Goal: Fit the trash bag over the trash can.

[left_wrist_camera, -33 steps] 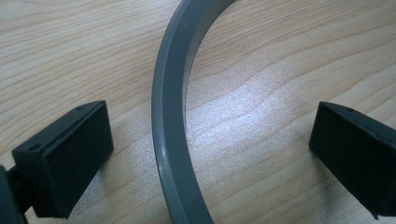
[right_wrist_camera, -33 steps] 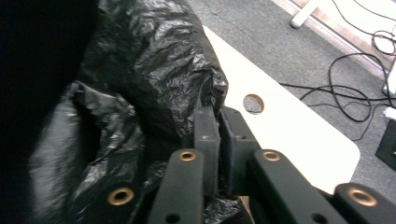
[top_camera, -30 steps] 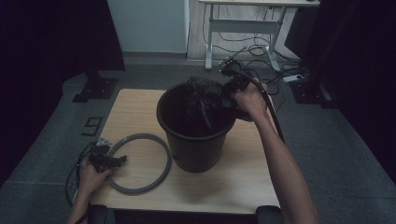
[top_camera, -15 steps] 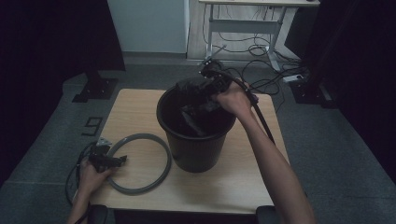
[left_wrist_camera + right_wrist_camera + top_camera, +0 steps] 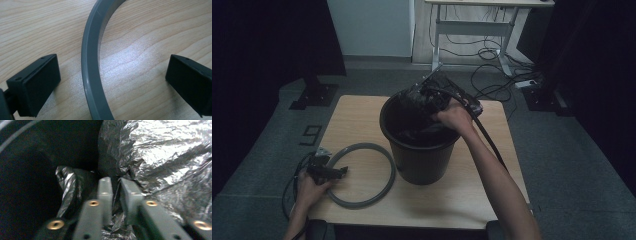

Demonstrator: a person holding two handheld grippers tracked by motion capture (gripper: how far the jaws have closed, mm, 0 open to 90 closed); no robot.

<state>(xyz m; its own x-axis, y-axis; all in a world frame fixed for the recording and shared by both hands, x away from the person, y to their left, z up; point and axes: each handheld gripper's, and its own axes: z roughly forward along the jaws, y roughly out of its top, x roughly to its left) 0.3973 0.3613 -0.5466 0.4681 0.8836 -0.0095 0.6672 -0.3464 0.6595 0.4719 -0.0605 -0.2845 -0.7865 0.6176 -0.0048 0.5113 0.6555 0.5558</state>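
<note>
Dim high view, dark edges; glare on wood, blurred near fingers.

The left gripper (image 5: pixel 343 171) lies low at the near left in the left hand (image 5: pixel 311 186), jaws spread wide apart. The right arm stretches forward, the right hand (image 5: pixel 455 118) tipping the right gripper (image 5: pixel 115 185) steeply downward, its jaws having just been opening, a narrow gap between them

Dim room — grey carpet floor (image 5: pixel 562 165), white-legged desk (image 5: pixel 472 25), dark curtains (image 5: pixel 267 45), floor cables (image 5: pixel 492 75).
</note>
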